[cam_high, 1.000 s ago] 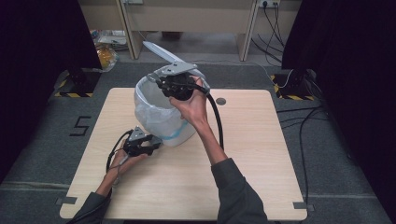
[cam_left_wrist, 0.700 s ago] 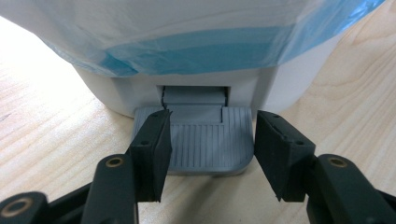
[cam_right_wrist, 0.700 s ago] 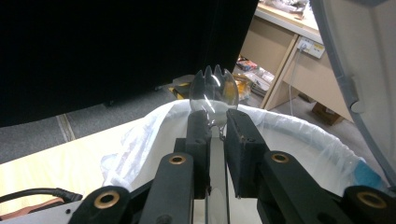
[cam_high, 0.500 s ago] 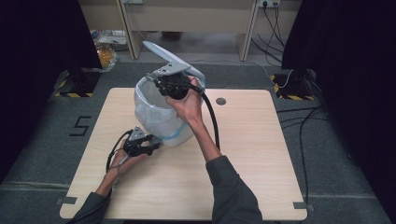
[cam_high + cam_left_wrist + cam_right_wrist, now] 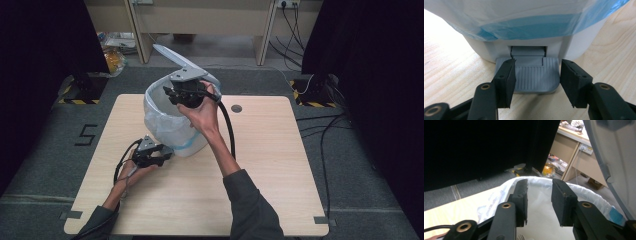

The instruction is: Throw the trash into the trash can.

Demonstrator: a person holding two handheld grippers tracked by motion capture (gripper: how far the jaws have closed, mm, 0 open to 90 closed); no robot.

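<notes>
Pedal bin (image 5: 172,127): a white, rounded plastic bin stands upright on the pale wood-grain desk (image 5: 280,165), left of centre, its long axis vertical.
Liner (image 5: 541,220): a thin, crinkled white bag with a blue band is folded over the rim.
Lid (image 5: 182,62): grey-edged and tipped up, it leans away toward the far side of the desk.
Pedal (image 5: 536,76): a flat grey ribbed plate juts from the bin's foot toward the near left edge.
Left tongs (image 5: 536,82): low on the desk, narrowed to their tightest, one pad over the pedal's left edge and the other just off its right edge.
Right tongs (image 5: 539,200): raised above the bin's open mouth, jaws just eased apart, nothing between them.
</notes>
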